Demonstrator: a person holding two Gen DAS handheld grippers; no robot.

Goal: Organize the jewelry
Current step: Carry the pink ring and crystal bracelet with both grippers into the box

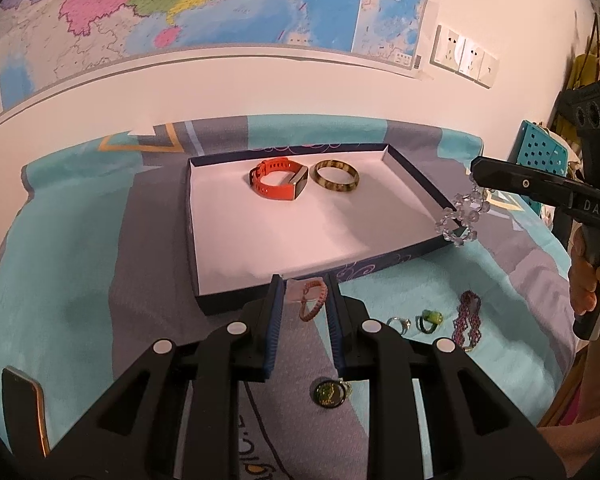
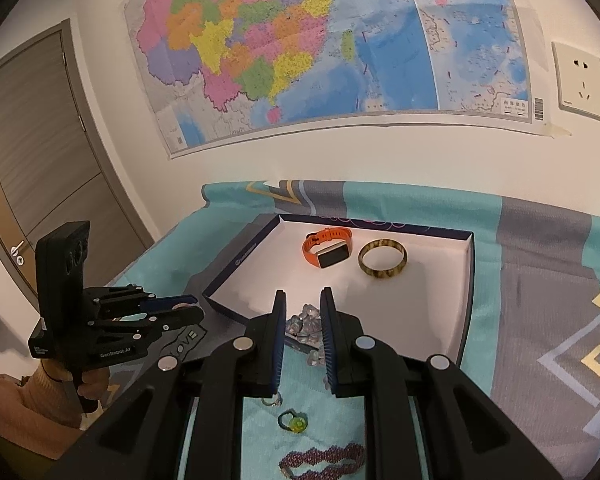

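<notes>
We held our left gripper (image 1: 302,300) closed on a pink braided bracelet (image 1: 314,300), which hung in a loop between the blue ribbed pads just before the near wall of the tray. Our right gripper (image 2: 303,320) was pinched on a clear crystal bead bracelet (image 2: 305,326); from the left wrist view its chunky transparent beads dangled in a ring below the fingertips, above the tray's right near corner.

The tray (image 1: 416,178) was a shallow dark blue box lid with a white floor, resting on a teal and grey patterned cloth (image 1: 80,264). Inside, toward the far side, lay an orange watch band (image 1: 278,180) with a dark rectangular face, and just beside it an amber mottled bangle (image 1: 337,176), both lying flat.

On the cloth in front of the tray we saw a silver ring (image 1: 399,323), a green ring (image 1: 430,319), a purple beaded bracelet (image 1: 467,320) and a round green pendant (image 1: 329,393).
</notes>
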